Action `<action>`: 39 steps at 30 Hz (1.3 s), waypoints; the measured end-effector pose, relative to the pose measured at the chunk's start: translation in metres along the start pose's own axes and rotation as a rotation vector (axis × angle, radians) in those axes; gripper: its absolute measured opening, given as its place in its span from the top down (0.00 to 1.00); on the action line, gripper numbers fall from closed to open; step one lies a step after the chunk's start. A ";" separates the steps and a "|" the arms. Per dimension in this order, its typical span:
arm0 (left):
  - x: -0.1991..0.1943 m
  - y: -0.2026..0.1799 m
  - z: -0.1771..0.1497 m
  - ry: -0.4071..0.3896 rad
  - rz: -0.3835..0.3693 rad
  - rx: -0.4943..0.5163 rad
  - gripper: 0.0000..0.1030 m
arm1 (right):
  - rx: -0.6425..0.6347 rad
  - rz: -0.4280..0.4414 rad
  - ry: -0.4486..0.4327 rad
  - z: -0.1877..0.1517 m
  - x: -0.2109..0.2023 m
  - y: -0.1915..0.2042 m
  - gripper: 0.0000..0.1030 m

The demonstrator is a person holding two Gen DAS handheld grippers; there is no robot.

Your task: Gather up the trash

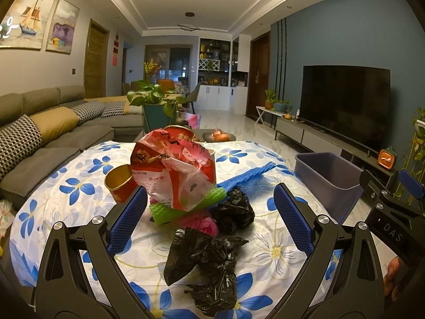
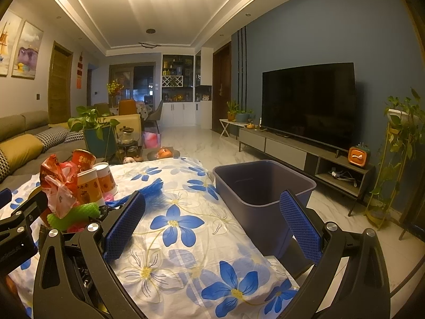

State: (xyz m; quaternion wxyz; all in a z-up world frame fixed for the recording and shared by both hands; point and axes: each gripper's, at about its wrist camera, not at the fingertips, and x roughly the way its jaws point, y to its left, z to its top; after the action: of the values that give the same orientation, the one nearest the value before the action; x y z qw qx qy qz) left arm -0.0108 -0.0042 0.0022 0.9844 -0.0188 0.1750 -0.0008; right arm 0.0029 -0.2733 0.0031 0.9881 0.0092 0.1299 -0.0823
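Both grippers spread wide, holding nothing. Left gripper hovers over trash pile mid-table on floral cloth; right gripper near table's right edge by blue bin.

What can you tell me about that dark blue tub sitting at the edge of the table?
The plastic bin is a rectangular, dark blue-purple tub with smooth walls, rounded corners and a rolled rim. It stands upright and open-topped, and what shows of its inside looks empty. It sits at the edge of the flowered tablecloth, apart from the pile of trash. One of the right gripper's open blue fingers overlaps its near wall in the view; contact cannot be told.
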 end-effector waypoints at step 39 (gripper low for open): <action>-0.012 0.115 -0.042 -0.036 0.173 -0.160 0.19 | -0.177 0.425 0.169 -0.097 0.020 0.136 0.23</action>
State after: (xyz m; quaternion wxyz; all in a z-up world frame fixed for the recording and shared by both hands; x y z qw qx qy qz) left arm -0.0376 0.1091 -0.0374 0.9791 -0.0823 0.1579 0.0984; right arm 0.0199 -0.1387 -0.0961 0.9658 -0.0437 0.2138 0.1402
